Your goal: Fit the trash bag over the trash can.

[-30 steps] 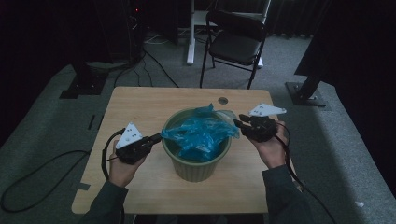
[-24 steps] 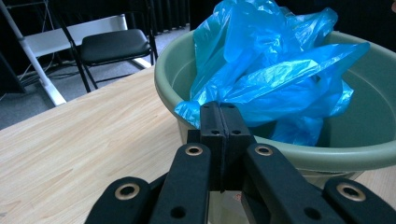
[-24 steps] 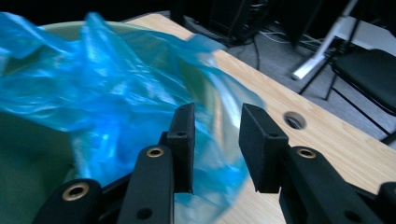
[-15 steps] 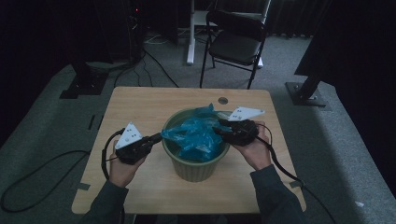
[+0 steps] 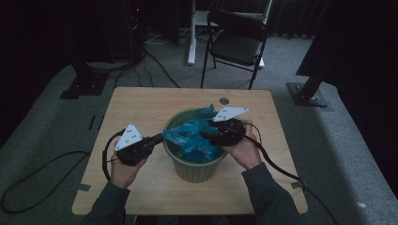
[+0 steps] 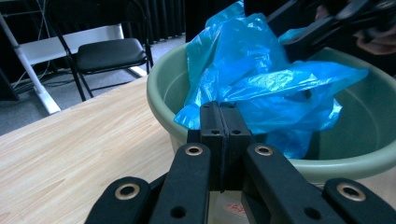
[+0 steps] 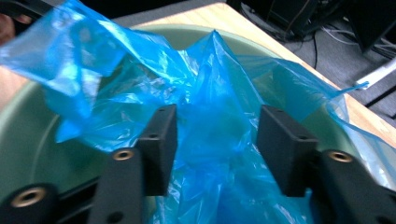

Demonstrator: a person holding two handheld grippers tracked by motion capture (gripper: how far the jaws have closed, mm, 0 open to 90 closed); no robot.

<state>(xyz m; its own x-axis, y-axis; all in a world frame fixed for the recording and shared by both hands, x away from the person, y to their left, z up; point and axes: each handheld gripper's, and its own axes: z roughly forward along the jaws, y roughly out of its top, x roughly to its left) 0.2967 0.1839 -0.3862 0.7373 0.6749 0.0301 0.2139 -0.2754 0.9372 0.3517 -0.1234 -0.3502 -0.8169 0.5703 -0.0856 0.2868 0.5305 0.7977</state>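
A green round bin (image 5: 197,171) stands mid-table with a crumpled blue plastic bag (image 5: 192,140) inside. My left gripper (image 5: 159,137) sits at the bin's left rim, shut on a corner of the bag pulled over that rim. In the left gripper view the shut jaws (image 6: 219,109) meet the blue bag (image 6: 261,79) in front of the bin (image 6: 159,93). My right gripper (image 5: 204,136) reaches over the bin from the right. Its jaws (image 7: 212,126) have just been opening and stand apart, with loose bag film (image 7: 210,70) between them and the pads not pressing it.
The wooden table (image 5: 141,103) has a small round grommet (image 5: 224,101) near its far edge. A black folding chair (image 5: 237,42) stands beyond it. Cables and stand bases lie on the grey carpet at both sides.
My right gripper has moved left from the bin's right rim to over the bag, and its jaws have spread wider. The left gripper has kept still.
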